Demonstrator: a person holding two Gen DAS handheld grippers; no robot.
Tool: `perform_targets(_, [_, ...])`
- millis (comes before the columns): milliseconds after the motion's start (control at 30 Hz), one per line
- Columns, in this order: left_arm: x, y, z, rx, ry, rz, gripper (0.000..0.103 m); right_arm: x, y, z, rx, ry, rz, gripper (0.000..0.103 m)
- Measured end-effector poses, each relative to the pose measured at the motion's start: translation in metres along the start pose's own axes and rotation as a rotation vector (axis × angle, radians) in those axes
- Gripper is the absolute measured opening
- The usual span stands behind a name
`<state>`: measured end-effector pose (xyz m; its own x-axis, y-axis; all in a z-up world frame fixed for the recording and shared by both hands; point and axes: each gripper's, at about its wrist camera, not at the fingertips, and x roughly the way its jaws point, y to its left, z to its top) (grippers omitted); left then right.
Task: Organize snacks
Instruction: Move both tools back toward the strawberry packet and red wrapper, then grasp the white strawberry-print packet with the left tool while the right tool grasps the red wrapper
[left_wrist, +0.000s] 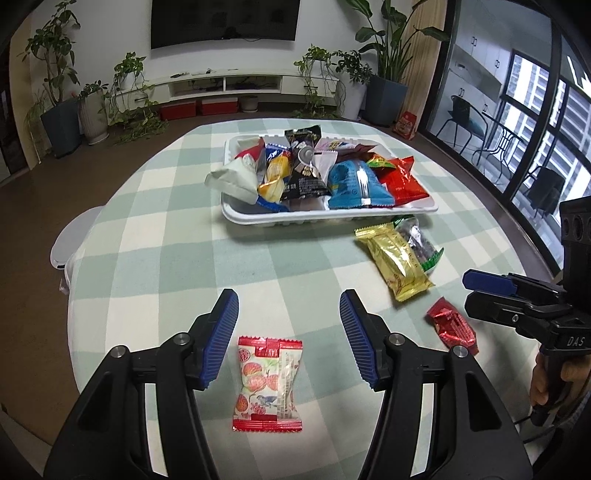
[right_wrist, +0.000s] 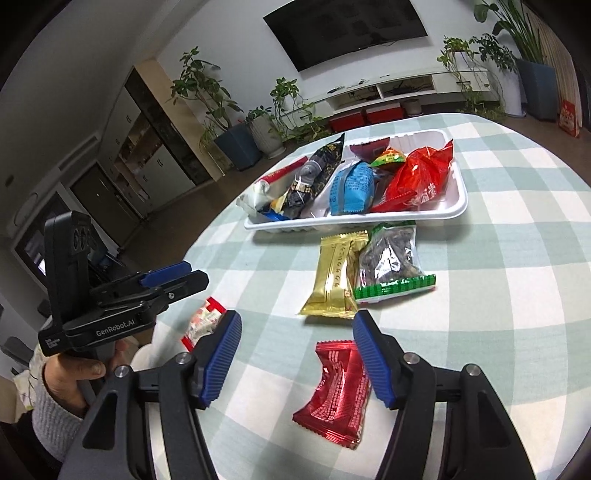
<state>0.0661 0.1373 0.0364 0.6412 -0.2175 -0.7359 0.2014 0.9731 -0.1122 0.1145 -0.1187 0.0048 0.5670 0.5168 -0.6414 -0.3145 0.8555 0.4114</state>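
the left gripper (left_wrist: 288, 338) is spread wide with nothing between its jaws. the white-and-red candy packet (left_wrist: 269, 384) lies on the checked tablecloth (left_wrist: 177, 266) between the blue pads, its long axis pointing to 12 o'clock, toward the white tray (left_wrist: 325, 216). the right gripper (right_wrist: 297, 356) is also released; the red foil packet (right_wrist: 338, 391) lies between its pads, leaning toward 1 o'clock. each hand is nearest its own packet, so i judge a straight descent is enough. the gold packet (right_wrist: 336, 275) waits at 12 o'clock.
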Motion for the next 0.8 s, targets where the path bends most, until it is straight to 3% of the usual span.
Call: perform_targets(800, [0.023,0.017,-0.033,-0.022,0.074,-0.011,0.056,0.008,0.001,-0.017,-0.064,0.042,-0.115,0.070])
